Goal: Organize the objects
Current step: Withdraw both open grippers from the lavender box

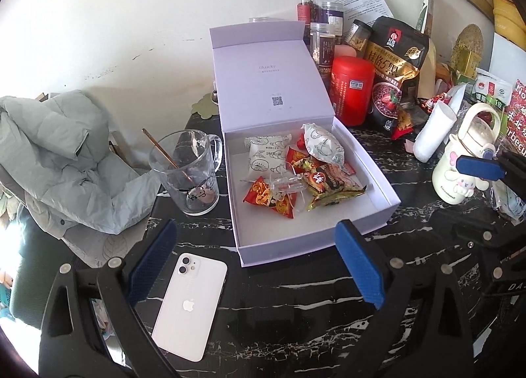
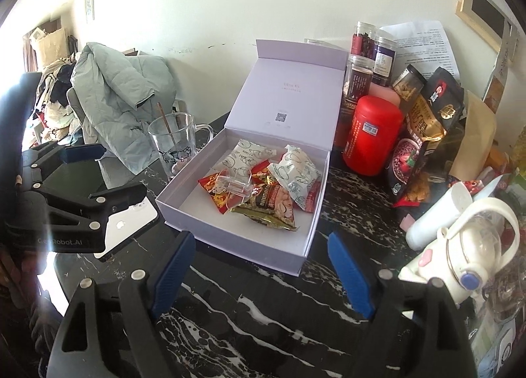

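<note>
A pale lilac gift box [image 1: 315, 233] stands open on the black marble table, its lid [image 1: 266, 75] leaning back against the jars. Several snack packets [image 1: 296, 177] and a small clear plastic piece [image 1: 286, 185] lie inside. The box also shows in the right wrist view [image 2: 230, 239] with the packets [image 2: 269, 187]. My left gripper [image 1: 256, 266] is open and empty, just in front of the box. My right gripper [image 2: 259, 272] is open and empty, near the box's front corner. A white phone [image 1: 190, 305] lies under the left gripper's left finger.
A glass mug [image 1: 187, 170] with a stick stands left of the box. A grey jacket [image 1: 65, 154] lies at the left. A red canister [image 1: 351, 91], jars, a black snack bag [image 1: 394, 75], a white roll [image 1: 434, 131] and a white cartoon bottle [image 1: 460, 170] crowd the right.
</note>
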Available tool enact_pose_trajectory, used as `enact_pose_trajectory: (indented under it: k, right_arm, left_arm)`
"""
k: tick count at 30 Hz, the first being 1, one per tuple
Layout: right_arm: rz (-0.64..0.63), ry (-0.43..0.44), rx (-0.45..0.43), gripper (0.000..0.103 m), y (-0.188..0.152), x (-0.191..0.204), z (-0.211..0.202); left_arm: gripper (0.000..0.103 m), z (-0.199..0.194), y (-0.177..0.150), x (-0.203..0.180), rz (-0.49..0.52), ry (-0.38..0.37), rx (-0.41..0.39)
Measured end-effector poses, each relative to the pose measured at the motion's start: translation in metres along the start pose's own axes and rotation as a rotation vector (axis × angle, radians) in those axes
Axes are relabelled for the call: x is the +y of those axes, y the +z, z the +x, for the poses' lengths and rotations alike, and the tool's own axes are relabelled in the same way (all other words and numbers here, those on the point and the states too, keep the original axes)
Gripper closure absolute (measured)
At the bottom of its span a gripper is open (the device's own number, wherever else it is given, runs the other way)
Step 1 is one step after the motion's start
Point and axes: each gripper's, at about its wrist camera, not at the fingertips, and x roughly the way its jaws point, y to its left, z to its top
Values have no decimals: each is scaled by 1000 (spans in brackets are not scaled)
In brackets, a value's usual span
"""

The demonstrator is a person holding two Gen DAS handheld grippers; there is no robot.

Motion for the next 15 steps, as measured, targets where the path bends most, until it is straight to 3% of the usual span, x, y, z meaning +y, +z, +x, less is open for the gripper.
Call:
enact_pose_trajectory:
  k: [15]
  right_arm:
    - [26,-5,-19,18,-36,25,-30]
  left_arm:
    - [6,-48,-37,0,-21,71,-41]
